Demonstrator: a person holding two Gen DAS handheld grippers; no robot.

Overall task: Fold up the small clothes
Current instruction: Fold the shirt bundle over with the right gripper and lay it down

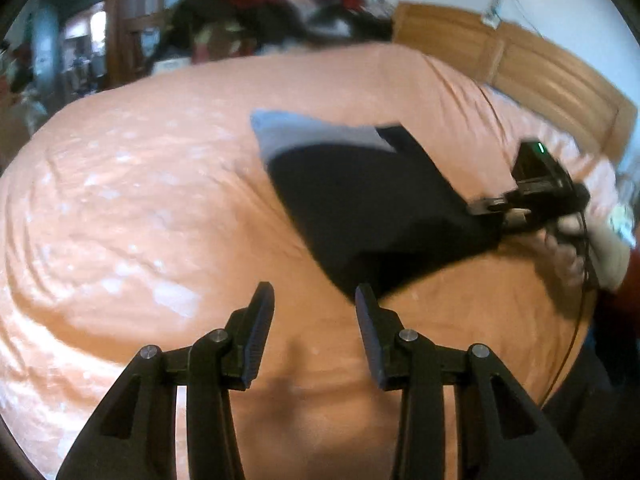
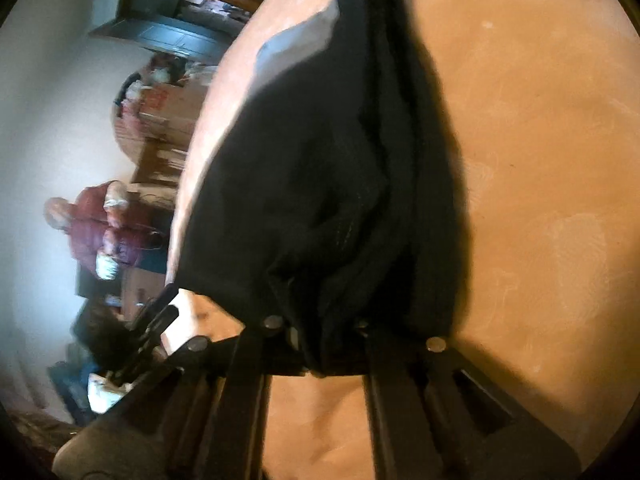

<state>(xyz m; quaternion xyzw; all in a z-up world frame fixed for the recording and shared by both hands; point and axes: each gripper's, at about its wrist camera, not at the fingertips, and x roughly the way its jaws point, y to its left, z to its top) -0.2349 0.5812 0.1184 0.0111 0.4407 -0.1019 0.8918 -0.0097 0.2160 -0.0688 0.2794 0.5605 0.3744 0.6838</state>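
Black fabric fills the space in front of your right gripper (image 2: 324, 344): a small dark garment (image 1: 372, 208) with a pale grey band (image 1: 316, 134) along its far end. It lies on the bed (image 1: 140, 200), toward the right side of the mattress and nearer the headboard edge than the foot. In the right wrist view the cloth bunches into thick folds where it meets your fingers, several layers stacked one on another, and your right gripper is clamped on that bunched corner. From the left wrist view you can see the same gripper at the garment's right corner, your hand (image 1: 568, 248) wrapped around its handle, a green light on its body. The rest of the garment spreads flat and roughly four-sided, one near corner pointing at your left gripper (image 1: 316, 304).

Your left gripper holds nothing; its two fingers stand well apart above the sheet, the right fingertip just beside that near corner of the cloth, though you cannot tell from the picture whether it touches.

No container shows clearly; a blurred heap of mixed clothes (image 1: 280, 4) in red, black and white sits at the far edge of the bed.

The sheet is peach-orange with faint pale blotches, lightly rippled. A wooden headboard (image 1: 540, 76) runs along the right edge, below a white wall. The room beyond is blurred.
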